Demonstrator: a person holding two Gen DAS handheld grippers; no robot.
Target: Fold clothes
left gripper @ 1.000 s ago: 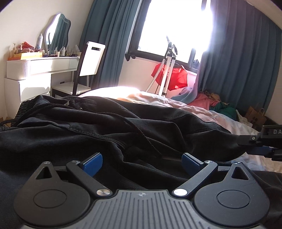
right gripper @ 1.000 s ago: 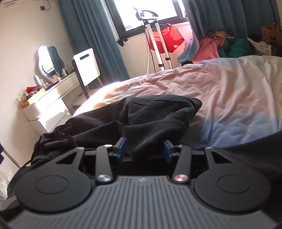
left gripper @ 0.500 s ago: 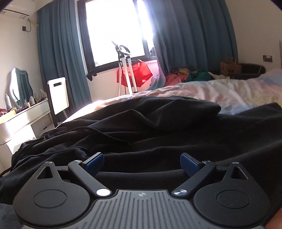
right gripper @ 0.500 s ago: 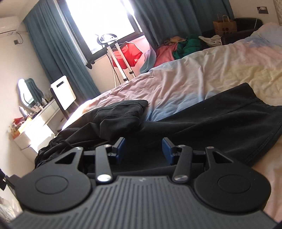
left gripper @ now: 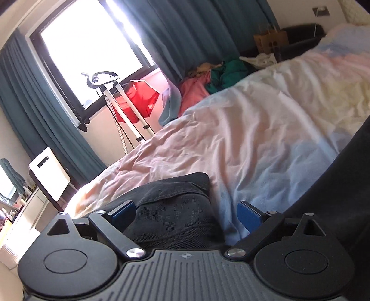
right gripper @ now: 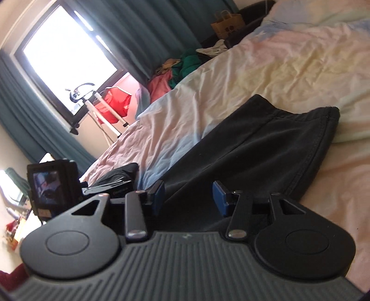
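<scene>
Lying rumpled on pastel bedding point(right gripper: 266, 69), black garment point(right gripper: 254, 143); both claws wide, empty.

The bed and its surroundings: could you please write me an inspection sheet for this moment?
Surface: bed with a creased pastel sheet.
Job's things: black garment lying on the sheet, one hemmed end toward the pillow side.
Clutter: pile of clothes beyond the bed; paper bag.
Grippers: left tongs open, over a black fold; right tongs open, over the garment, not pressing it.
Cables: cord hanging by the white stand.
Surroundings: bright window, teal curtains, red cloth on the stand, white chair, dresser edge.
</scene>
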